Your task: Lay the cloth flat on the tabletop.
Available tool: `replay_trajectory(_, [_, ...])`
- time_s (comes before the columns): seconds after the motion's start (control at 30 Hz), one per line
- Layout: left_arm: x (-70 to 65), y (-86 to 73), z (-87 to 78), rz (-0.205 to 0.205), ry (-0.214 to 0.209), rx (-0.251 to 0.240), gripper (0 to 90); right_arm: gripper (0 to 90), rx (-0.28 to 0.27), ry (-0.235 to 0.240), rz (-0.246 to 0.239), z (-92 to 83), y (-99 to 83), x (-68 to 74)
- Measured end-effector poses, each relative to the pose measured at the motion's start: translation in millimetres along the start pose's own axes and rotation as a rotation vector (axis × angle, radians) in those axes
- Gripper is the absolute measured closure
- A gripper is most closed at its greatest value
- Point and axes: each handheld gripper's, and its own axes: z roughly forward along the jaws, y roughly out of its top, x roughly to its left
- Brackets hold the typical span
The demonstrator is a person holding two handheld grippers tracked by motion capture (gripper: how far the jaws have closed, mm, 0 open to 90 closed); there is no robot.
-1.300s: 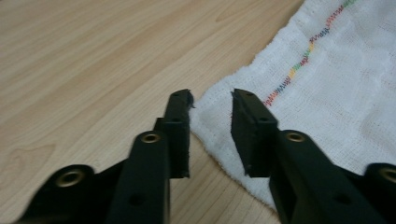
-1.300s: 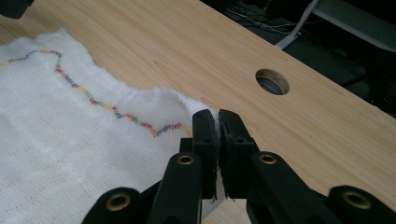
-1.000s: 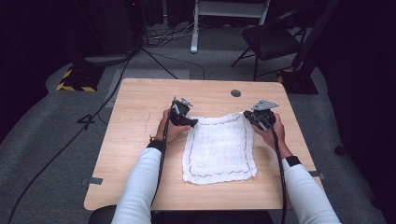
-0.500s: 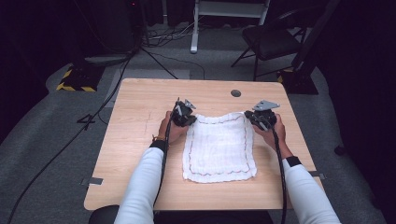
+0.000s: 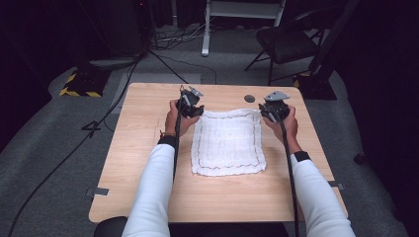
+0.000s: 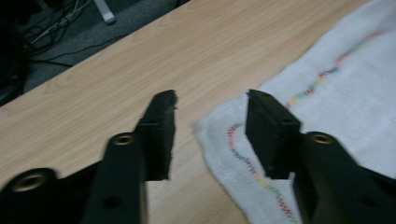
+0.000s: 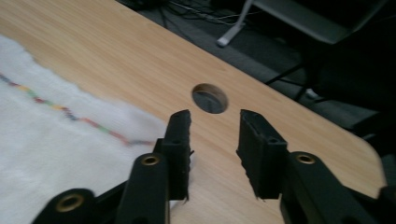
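A white cloth [image 5: 227, 143] with a multicoloured stitched border lies flat in the middle of the wooden table [image 5: 143, 173]. My left gripper [image 5: 193, 110] hovers at the cloth's far left corner, open; in the left gripper view that corner [image 6: 212, 126] sits between the two jaws, apart from both. My right gripper [image 5: 271, 114] is at the far right corner, also open. In the right gripper view the cloth's edge [image 7: 116, 121] lies to the left of the jaws, with bare wood between them.
A round cable hole [image 5: 249, 98] is in the table just beyond the cloth, seen close ahead of the right jaws as a hole [image 7: 210, 98]. Past the table's far edge are a folding chair [image 5: 289, 42], floor cables [image 5: 173, 39] and a yellow-black striped block [image 5: 79, 81].
Both grippers have shifted slightly away from the person along the cloth's far corners. The cloth's far edge now lies flatter on the table.
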Motion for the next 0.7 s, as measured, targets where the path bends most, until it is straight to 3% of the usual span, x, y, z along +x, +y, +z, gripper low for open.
replay_trajectory(0.07, [-8.0, -6.6, -1.2, 0.05, -0.044, 0.019, 38.1, 57.8, -0.002, 0.039, 0.005, -4.3, -3.4, -0.8])
replay_trajectory(0.13, [-14.6, -16.9, -2.9, 0.107, -0.044, 0.053, 32.1, 53.9, 0.023, 0.087, -0.017, -9.4, -11.0, 0.9])
replay_trajectory(0.27, [-26.6, -43.7, -13.7, 0.143, -0.136, 0.069, 25.7, 48.6, 0.052, 0.216, -0.029, -23.7, -34.2, 7.9])
replay_trajectory(0.43, [-43.9, -75.5, -31.4, 0.183, -0.215, 0.071, 24.9, 42.7, 0.097, 0.356, -0.101, -45.6, -66.4, 26.5])
replay_trajectory(0.53, [-52.1, -90.4, -39.3, 0.205, -0.249, 0.083, 23.6, 41.0, 0.137, 0.397, -0.133, -57.6, -84.1, 35.2])
replay_trajectory(0.7, [-65.9, -106.2, -51.1, 0.22, -0.285, 0.105, 23.0, 39.5, 0.177, 0.42, -0.173, -76.0, -104.0, 40.5])
